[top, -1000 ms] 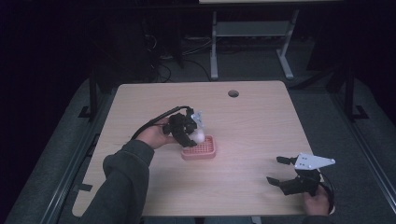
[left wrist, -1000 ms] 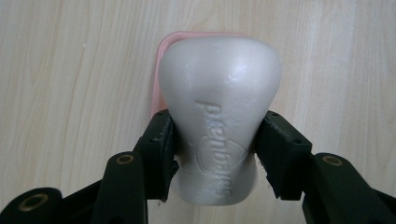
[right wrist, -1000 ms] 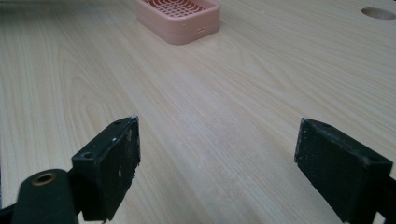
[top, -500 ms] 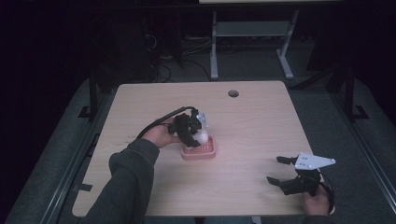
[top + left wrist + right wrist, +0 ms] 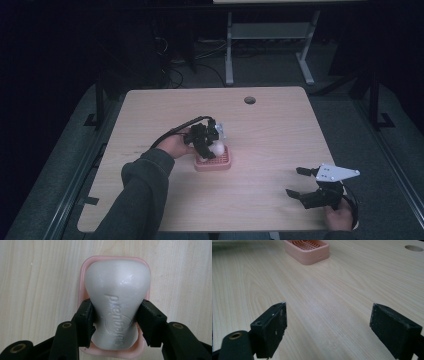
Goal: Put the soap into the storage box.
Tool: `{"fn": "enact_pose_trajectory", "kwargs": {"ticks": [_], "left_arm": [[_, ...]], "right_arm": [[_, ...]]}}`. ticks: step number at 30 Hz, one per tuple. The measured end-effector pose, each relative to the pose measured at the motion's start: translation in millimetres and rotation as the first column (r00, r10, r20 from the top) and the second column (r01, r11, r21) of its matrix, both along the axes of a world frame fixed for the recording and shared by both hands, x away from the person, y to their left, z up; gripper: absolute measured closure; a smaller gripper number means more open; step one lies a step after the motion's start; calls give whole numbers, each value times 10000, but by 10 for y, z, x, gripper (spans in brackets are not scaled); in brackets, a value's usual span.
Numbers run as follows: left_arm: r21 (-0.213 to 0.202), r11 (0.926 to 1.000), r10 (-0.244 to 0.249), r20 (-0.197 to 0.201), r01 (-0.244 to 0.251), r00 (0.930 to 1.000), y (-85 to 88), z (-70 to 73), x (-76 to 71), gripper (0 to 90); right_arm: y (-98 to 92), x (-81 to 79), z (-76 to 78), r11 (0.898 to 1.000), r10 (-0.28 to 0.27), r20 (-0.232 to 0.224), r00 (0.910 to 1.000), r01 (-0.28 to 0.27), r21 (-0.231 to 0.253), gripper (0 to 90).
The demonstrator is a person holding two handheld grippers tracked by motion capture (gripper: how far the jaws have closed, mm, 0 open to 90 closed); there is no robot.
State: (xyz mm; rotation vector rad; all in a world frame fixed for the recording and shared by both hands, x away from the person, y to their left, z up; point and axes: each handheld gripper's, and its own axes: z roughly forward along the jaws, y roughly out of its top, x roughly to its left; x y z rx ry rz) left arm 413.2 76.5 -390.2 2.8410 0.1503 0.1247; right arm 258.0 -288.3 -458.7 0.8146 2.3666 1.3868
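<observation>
My left gripper (image 5: 211, 142) is shut on a white bar of soap (image 5: 117, 295) with raised lettering, and holds it just above a pink soap dish (image 5: 214, 161) near the middle of the table. In the left gripper view the two black jaws clamp the soap's narrow waist, with the pink soap dish (image 5: 81, 287) showing as a rim around it. My right gripper (image 5: 301, 183) rests open near the table's front right edge, nothing between its jaws. From the right gripper view (image 5: 327, 325) the pink soap dish (image 5: 308, 249) with its slotted floor lies farther off.
The light wooden table (image 5: 280, 135) has a round cable hole (image 5: 249, 100) at its far right. Beyond the table stand a metal desk frame (image 5: 270, 35) and dark floor with cables. A sleeve (image 5: 137, 195) comes in from the bottom left.
The left gripper with the soap has shifted slightly right and nearer, over the pink dish. The right gripper has not moved.
</observation>
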Motion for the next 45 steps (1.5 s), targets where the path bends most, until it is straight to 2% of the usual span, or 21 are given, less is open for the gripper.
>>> {"fn": "enact_pose_trajectory", "kwargs": {"ticks": [11, 19, 36, 45], "left_arm": [[311, 9995, 76, -166, -71, 9998, -18, -90, 42, 495], [307, 9995, 72, -181, -66, 9998, -36, -110, 64, 495], [825, 9966, 54, -377, -23, 9993, -119, -257, 96, 495], [747, 9972, 135, -430, -103, 9990, -124, -261, 105, 494]], "right_arm": [[-2, -2, 3, 10000, 0, 8, 10000, 0, 22, 135], [-1, -3, 4, 10000, 5, 22, 10000, -5, 22, 135], [-8, -4, 7, 10000, -9, 65, 10000, 9, 49, 135], [-5, -4, 8, 10000, 4, 68, 10000, -5, 40, 135]]}}
